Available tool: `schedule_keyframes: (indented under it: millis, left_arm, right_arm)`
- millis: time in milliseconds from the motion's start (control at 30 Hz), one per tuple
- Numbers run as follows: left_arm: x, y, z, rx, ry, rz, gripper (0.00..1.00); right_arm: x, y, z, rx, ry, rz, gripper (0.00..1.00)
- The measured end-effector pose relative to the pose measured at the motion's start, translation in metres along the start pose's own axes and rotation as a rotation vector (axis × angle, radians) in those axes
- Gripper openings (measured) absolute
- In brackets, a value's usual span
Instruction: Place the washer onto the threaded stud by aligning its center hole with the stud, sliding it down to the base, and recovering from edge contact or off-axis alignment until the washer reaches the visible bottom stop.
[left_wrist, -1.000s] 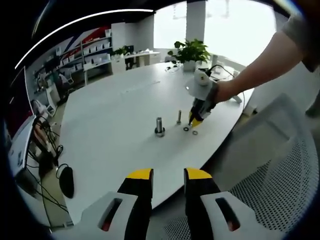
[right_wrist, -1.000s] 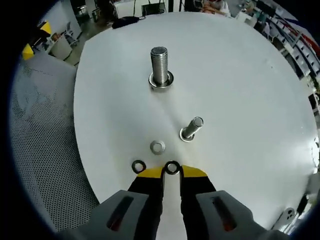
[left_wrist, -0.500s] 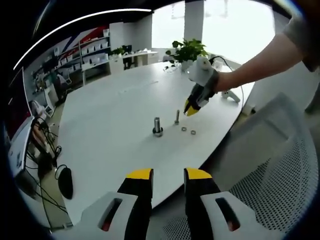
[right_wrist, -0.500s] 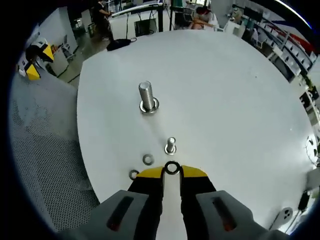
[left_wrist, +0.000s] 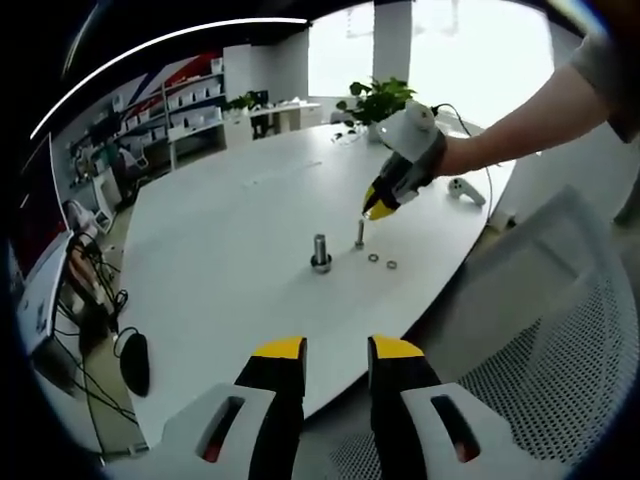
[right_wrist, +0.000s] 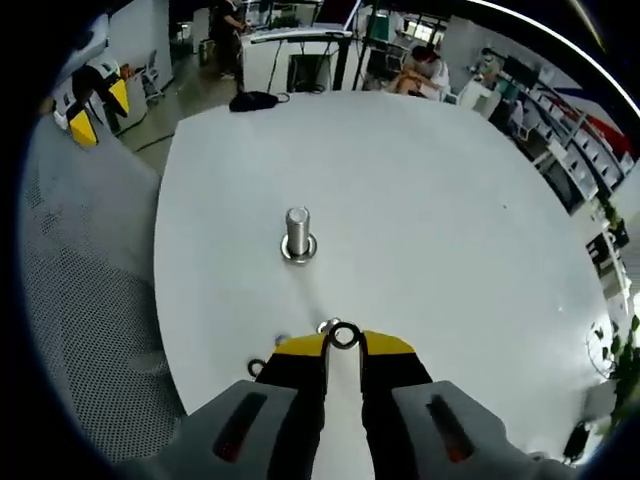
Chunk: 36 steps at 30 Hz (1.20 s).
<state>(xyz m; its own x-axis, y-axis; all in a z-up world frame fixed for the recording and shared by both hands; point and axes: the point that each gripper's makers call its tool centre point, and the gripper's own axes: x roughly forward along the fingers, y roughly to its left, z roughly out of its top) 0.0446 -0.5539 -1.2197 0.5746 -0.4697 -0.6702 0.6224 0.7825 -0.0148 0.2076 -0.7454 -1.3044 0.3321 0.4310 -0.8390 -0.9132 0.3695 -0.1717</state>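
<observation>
In the right gripper view the right claw (right_wrist: 343, 345) pinches a small dark metal washer (right_wrist: 344, 335) between its yellow tips, the ring's hole facing the camera and its flat faces roughly level with the white round surface (right_wrist: 430, 220) below. The washer sits above the surface, just over the top of a thin threaded stud (right_wrist: 325, 327) that peeks out beside the tips; whether hole and stud are in line cannot be told. In the left gripper view that thin stud (left_wrist: 360, 235) stands upright, long axis vertical, with the right claw (left_wrist: 377, 208) poised above it, tilted down, at the end of a person's outstretched arm (left_wrist: 520, 115). A thicker upright silver bolt (right_wrist: 297, 234) stands apart, farther along the surface. Two more small washers (left_wrist: 381, 261) lie flat near the thin stud. The left claw (left_wrist: 336, 352) hangs off the surface's edge, its yellow tips apart and gripping nothing, over a white mesh chair (left_wrist: 560, 340).
</observation>
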Motion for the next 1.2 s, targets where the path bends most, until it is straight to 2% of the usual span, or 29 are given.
schedule_keyframes:
  millis: [300,767,1200]
  left_arm:
    - [0.000,0.001,0.000,0.000,-0.002,0.006,0.22]
    - [0.001,0.000,-0.003,0.004,0.014,0.005,0.22]
    - [0.001,-0.001,-0.006,0.001,0.030,0.004,0.22]
  right_arm:
    - [0.005,0.005,0.002,-0.030,0.021,0.024,0.13]
    - [0.012,0.003,-0.001,-0.017,0.052,0.050,0.14]
    - [0.033,0.003,-0.008,-0.020,0.090,0.071,0.14]
